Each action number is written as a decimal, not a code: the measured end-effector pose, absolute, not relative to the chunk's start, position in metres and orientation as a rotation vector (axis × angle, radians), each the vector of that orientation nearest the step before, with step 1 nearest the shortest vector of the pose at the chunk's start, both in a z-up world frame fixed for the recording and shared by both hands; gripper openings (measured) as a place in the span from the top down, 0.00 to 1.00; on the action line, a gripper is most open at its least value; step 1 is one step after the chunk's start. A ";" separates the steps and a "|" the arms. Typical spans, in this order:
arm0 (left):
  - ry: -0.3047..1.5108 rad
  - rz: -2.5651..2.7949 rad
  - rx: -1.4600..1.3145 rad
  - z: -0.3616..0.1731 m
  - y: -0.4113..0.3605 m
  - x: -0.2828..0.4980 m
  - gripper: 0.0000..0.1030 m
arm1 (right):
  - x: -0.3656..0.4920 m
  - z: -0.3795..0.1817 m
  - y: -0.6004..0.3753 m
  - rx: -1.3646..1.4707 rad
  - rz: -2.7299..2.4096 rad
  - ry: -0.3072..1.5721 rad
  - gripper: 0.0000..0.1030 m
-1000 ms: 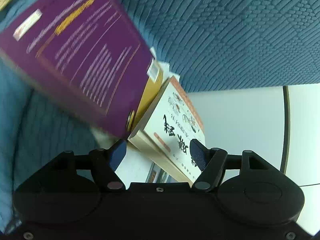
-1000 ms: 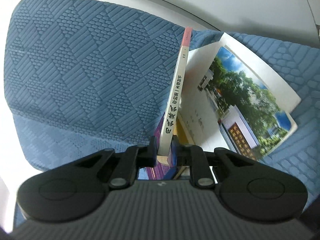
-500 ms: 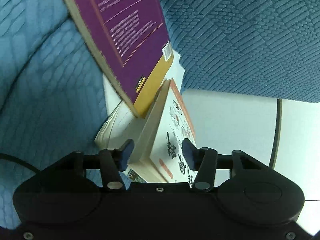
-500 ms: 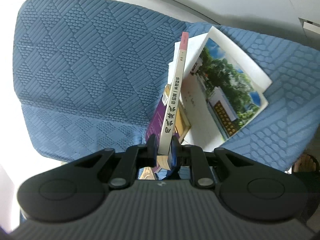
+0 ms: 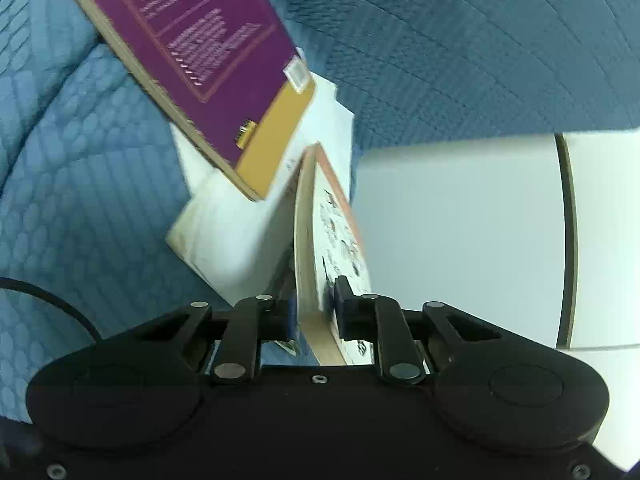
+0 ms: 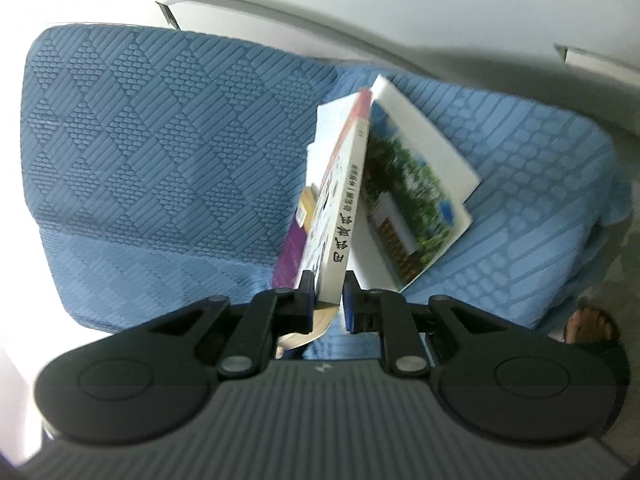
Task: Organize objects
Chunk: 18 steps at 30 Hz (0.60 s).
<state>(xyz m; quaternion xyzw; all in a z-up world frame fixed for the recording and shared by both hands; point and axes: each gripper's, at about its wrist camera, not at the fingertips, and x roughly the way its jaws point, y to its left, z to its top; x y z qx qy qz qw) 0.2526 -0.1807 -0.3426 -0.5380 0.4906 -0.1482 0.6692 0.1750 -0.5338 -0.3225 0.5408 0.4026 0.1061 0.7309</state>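
The sofa cushion (image 6: 160,152) is blue cloth, quilted into raised diamond ridges and matt throughout. The white paperback (image 6: 340,216) and the purple-and-yellow book (image 5: 208,60) have smooth paper covers with a slight sheen, their page edges dull cream. Both gripper bodies are matt black plastic, the right one (image 6: 326,300) ribbed on top.

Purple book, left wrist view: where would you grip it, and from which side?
Likely its long page edge, from the view's left: the purple book leans with that edge exposed over the blue cushion, while its yellow-banded lower corner rests on the large white book and the upright book crowds its right.
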 end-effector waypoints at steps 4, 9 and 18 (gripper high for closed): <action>1.103 -0.345 -1.155 -0.322 -0.191 0.246 0.85 | 0.170 -0.320 -0.544 1.196 0.220 0.856 0.82; 1.100 -0.357 -1.135 -0.301 -0.196 0.238 0.84 | 0.164 -0.298 -0.549 1.153 0.231 0.825 0.81; 1.086 -0.379 -1.152 -0.267 -0.187 0.219 0.83 | 0.150 -0.254 -0.545 1.093 0.248 0.808 0.80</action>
